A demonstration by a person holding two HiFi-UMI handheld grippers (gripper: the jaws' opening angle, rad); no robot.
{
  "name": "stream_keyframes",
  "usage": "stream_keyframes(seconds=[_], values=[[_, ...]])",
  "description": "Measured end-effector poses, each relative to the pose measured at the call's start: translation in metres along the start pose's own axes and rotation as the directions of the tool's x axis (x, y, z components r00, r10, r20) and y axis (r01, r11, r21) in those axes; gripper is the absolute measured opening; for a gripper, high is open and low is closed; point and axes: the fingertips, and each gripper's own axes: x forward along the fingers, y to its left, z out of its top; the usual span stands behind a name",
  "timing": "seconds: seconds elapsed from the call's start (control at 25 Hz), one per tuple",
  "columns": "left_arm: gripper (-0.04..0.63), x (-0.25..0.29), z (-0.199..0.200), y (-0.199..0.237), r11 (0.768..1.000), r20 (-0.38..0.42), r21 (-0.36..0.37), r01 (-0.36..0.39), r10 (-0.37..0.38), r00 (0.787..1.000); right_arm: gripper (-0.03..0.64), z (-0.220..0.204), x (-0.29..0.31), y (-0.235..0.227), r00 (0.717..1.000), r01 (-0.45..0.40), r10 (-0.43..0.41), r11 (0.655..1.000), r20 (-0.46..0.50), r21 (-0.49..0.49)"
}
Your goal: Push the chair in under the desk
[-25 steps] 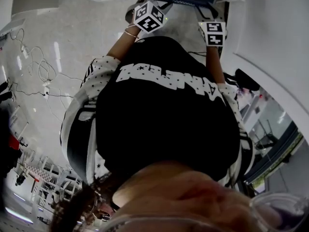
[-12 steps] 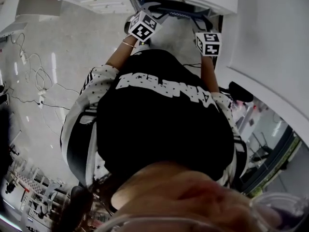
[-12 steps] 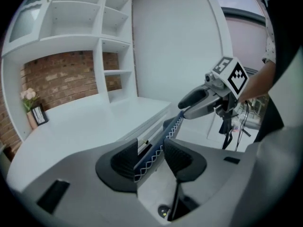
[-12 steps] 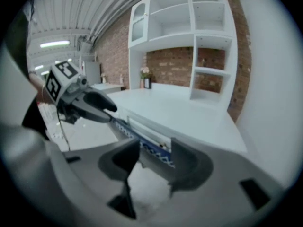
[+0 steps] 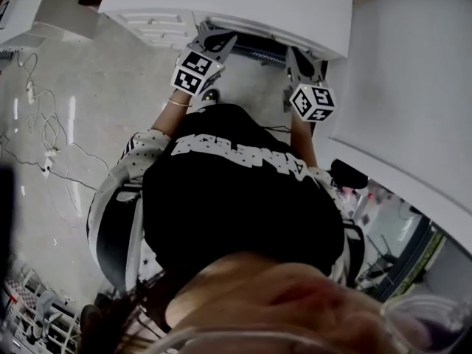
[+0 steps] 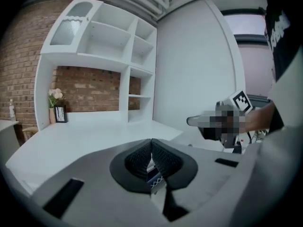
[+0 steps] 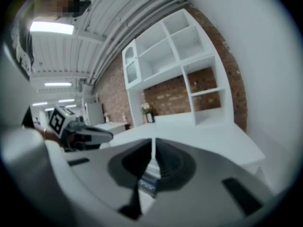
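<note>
Left claw [image 6: 151,148] and right claw [image 7: 154,145] just closed empty; flowers [image 6: 56,95] stand on desk [image 6: 94,131].

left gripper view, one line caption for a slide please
Left gripper, fingers just closed on nothing, above a white desk with shelf unit against brick wall

Desk [image 5: 221,2] lies ahead of the person [image 5: 243,198]. Chair [image 5: 258,49] back sits along the desk's near edge, between desk and person. Floor [image 5: 96,87] opens to the left, with cables [image 5: 44,135] strewn on it well out from the desk. Tall panel [image 5: 413,80] closes off the right side, hard against the desk's end. Shelf unit [image 6: 106,56] stands on the desk's far side, backed by a brick wall [image 6: 21,56]. Flowers [image 6: 56,95] stand on the desktop at the unit's left end.
</note>
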Motion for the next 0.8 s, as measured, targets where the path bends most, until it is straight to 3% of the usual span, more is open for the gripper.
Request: stream_keyframes(seconds=[0.16,0.44,0.64,0.8], values=[[0.038,-0.015,0.034,0.000,0.998,0.096,-0.060,0.010,-0.005,0.995,0.032,0.031,-0.001,0.006,0.998,-0.007,0.007,1.000,0.060,0.003],[0.038,-0.028,0.070,-0.011,1.000,0.187,-0.016,0.023,-0.020,0.982,0.029,0.058,-0.014,0.013,0.991,-0.045,0.044,0.999,0.126,0.007],[0.038,-0.042,0.081,-0.032,1.000,0.193,0.004,0.003,-0.003,0.981,0.029,0.065,-0.035,0.021,0.985,-0.080,0.079,0.997,0.154,0.001],[0.038,-0.047,0.079,-0.017,0.999,0.189,-0.001,-0.034,0.033,0.981,0.029,0.063,-0.021,0.027,0.983,-0.110,0.108,0.994,0.148,0.007]])
